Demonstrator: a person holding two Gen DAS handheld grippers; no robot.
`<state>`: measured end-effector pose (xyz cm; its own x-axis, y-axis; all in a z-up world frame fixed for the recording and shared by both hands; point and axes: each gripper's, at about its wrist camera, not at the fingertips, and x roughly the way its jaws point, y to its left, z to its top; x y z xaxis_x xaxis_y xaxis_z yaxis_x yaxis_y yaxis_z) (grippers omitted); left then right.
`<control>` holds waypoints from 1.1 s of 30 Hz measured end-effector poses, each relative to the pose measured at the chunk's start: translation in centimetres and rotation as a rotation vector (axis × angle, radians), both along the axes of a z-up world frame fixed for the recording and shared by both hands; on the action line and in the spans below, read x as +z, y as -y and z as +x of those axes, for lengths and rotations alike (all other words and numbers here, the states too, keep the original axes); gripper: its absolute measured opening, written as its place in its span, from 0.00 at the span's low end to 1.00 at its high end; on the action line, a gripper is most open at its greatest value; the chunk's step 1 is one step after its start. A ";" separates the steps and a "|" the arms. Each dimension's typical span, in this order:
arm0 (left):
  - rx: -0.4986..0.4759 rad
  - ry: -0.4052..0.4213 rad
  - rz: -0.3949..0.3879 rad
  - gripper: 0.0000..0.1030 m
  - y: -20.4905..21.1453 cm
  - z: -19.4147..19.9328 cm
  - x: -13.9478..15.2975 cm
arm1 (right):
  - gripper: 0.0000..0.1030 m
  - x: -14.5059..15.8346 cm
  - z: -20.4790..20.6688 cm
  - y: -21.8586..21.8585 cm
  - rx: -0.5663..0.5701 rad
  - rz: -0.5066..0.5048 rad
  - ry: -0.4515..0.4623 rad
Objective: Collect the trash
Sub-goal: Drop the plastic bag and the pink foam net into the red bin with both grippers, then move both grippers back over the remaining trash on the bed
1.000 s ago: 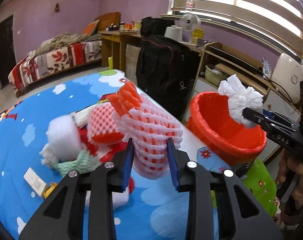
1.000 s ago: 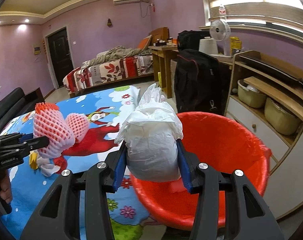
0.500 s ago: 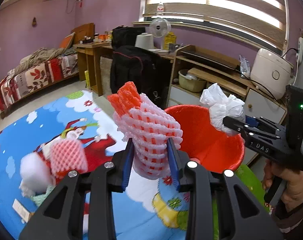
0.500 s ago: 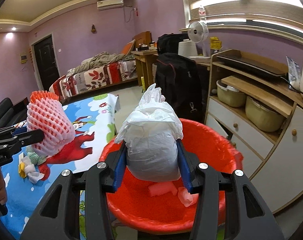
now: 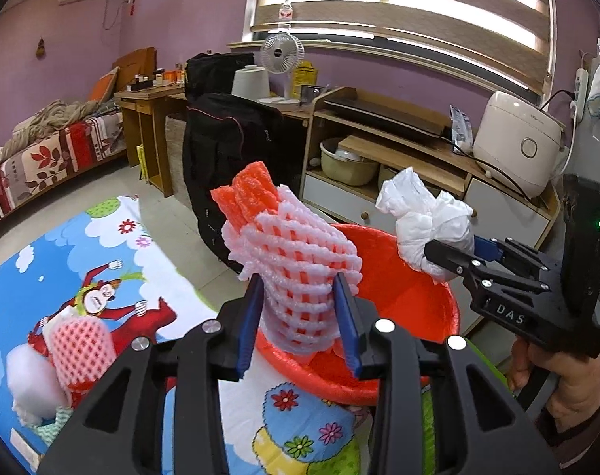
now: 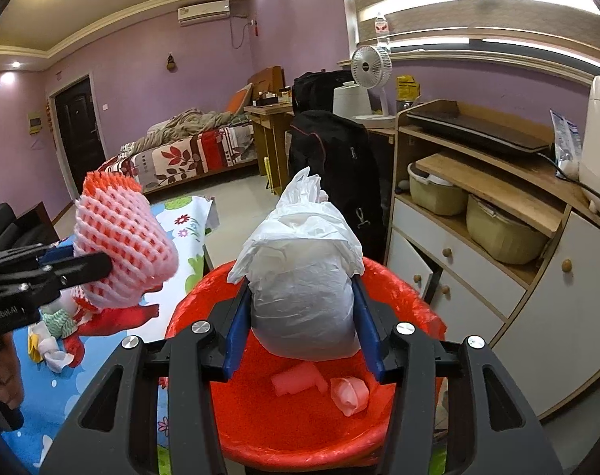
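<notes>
The left gripper (image 5: 298, 318) was clamped on a pink foam fruit net (image 5: 300, 273) with orange foam protruding from its top, the blue pads pressing its flanks so the light, springy piece could not slip in transit. The right gripper (image 6: 300, 316) was likewise closed on a knotted white plastic bag (image 6: 301, 277), held directly above the red basin (image 6: 402, 289), which serves as the trash receptacle; two small pink scraps (image 6: 349, 392) already lay on its floor. Both loads appeared poised for release, the bag over the middle of the basin, the net over its near rim. Further trash, including a second foam net (image 5: 82, 340) and a white wad (image 5: 31, 376), remained on the cartoon-printed mat (image 5: 54, 261). Compared with a second earlier, both grippers had travelled away from the mat toward the basin: the left view had then looked across the litter pile, and the bag had been only at the basin's edge.
</notes>
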<state>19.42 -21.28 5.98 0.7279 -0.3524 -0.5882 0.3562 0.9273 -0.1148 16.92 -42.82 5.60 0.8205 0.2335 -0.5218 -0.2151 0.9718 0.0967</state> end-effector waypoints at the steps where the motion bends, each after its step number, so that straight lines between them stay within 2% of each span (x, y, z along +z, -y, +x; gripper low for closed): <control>1: -0.003 -0.004 -0.002 0.34 0.1 0.1 -0.1 | 0.46 0.1 0.1 0.1 -0.002 0.000 0.001; 8: -0.038 -0.015 -0.012 0.38 1.0 1.0 -0.4 | 0.46 0.3 0.4 0.7 -0.014 0.005 0.009; 11: -0.053 -0.016 -0.020 0.46 1.4 1.2 -0.5 | 0.49 0.4 0.3 1.0 -0.022 0.007 0.009; 13: -0.065 -0.022 -0.023 0.56 1.5 1.3 -0.6 | 0.51 0.3 0.2 1.1 -0.028 0.008 0.009; 15: -0.066 -0.024 -0.022 0.61 1.7 1.3 -0.7 | 0.55 0.3 0.2 1.2 -0.034 0.008 0.010; 17: -0.066 -0.030 -0.023 0.62 1.6 1.3 -0.9 | 0.58 0.3 0.2 1.4 -0.040 0.008 0.011; 19: -0.054 -0.027 -0.024 0.69 1.3 1.2 -0.9 | 0.62 0.4 0.1 1.5 -0.045 0.009 0.014; 24: -0.017 -0.013 -0.034 0.78 0.4 0.8 -0.6 | 0.75 0.5 -0.1 1.5 -0.057 0.012 0.026; 27: -0.003 -0.009 -0.044 0.78 -0.3 0.3 -0.5 | 0.80 0.5 -0.3 1.3 -0.054 0.012 0.029; 33: 0.026 0.004 -0.056 0.85 -1.4 -0.7 -0.1 | 0.82 0.7 -0.6 0.6 -0.052 0.013 0.033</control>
